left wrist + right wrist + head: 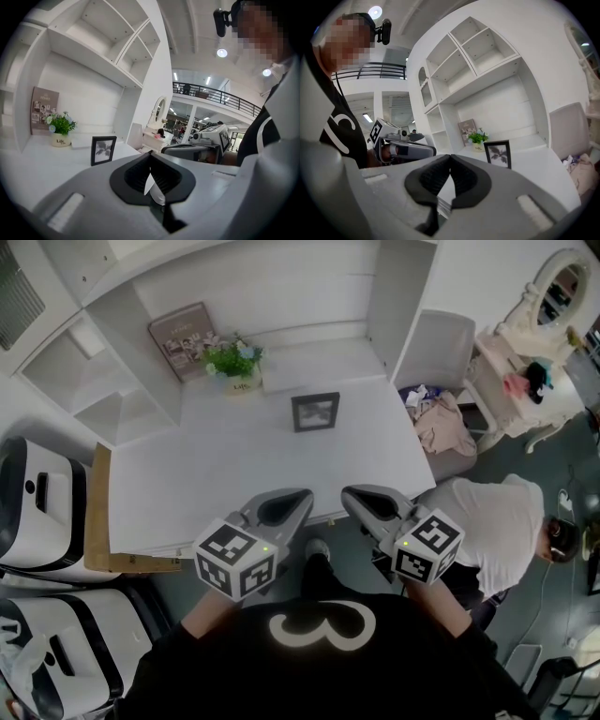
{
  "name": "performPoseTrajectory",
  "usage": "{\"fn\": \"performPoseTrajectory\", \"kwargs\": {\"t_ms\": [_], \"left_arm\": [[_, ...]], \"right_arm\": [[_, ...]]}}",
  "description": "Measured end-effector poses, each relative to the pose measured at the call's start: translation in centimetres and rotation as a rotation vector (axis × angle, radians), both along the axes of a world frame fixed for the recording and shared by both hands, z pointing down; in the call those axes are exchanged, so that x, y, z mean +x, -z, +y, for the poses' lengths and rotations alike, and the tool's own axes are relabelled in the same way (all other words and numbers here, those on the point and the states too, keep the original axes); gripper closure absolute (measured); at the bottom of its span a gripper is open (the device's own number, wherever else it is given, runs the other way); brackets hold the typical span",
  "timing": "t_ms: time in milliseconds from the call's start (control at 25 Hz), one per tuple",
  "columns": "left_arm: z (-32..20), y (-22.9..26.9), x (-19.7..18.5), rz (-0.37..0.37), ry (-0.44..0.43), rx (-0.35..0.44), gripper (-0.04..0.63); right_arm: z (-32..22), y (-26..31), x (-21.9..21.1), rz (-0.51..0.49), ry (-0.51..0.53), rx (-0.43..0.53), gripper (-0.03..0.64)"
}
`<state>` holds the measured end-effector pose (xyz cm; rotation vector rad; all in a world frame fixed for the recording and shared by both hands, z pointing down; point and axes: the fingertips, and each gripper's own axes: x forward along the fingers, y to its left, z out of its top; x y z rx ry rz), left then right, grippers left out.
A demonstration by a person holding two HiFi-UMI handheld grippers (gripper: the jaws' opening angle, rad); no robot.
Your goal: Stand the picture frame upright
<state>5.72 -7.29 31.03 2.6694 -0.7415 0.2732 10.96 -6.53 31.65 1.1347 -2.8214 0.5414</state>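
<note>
Near the desk's (187, 474) front edge, the left gripper (298, 498) and right gripper (352, 495) hang side by side, each with its jaws pressed together and nothing between them. Farther back, well apart from both, the frame (315, 412) stands upright on the desk, facing the person. Its print looks like leaves, though it is small. Beyond it, far left, a plant (234, 360) sits beside a book (183, 338) leaning on the wall.

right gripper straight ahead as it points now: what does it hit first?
Probably the white shelf unit left of the desk, after crossing its top. The picture frame stands right of the right gripper's line. Depth unclear.
</note>
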Motion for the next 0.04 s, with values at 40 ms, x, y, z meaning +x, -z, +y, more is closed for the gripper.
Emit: {"fn": "performPoseTrajectory", "kwargs": {"t_ms": [40], "left_arm": [[0.05, 0.09, 0.04, -0.001, -0.001, 0.001, 0.586]], "right_arm": [[0.05, 0.05, 0.05, 0.001, -0.001, 0.001, 0.614]]}}
